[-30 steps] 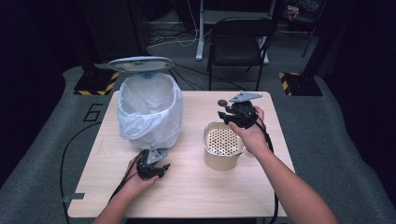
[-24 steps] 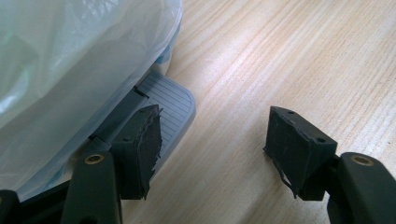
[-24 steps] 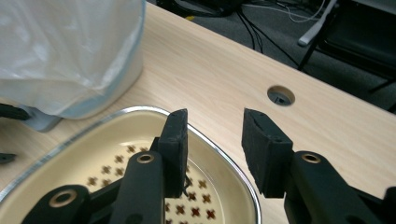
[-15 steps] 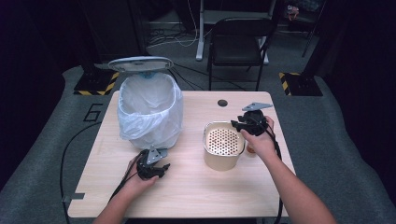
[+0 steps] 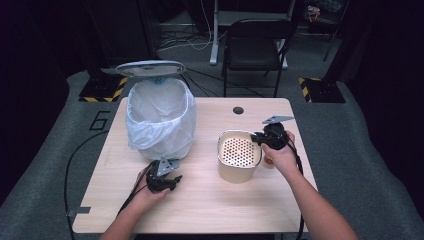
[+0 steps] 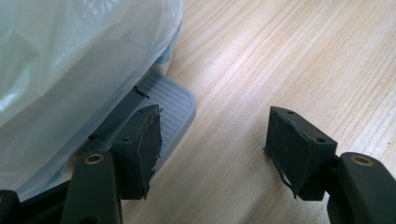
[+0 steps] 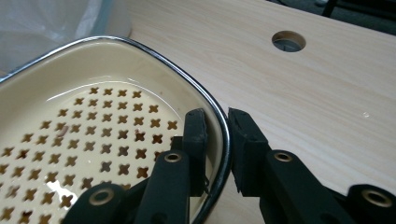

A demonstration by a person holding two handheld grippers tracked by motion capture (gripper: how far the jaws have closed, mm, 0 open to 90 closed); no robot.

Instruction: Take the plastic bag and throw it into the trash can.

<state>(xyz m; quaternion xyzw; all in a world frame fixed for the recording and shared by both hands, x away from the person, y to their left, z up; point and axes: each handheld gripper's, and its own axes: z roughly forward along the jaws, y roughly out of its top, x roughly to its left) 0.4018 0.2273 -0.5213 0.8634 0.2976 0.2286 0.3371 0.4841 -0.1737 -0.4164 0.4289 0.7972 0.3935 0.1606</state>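
Clamping right gripper (image 7: 217,140) on cream container (image 7: 93,93) rim, jaws just closed.

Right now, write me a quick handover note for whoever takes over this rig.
Right tongs: just closed on the rim of the cream perforated container, one jaw inside the wall, one outside.
Left tongs: open, holding nothing, resting by the bin's grey foot pedal.
Bag-lined bin stands at the table's left with its lid up; the container sits to its right, upright.
Done: container gripped.
Left: probably lift it and tip it into the bin; nothing lifted yet.
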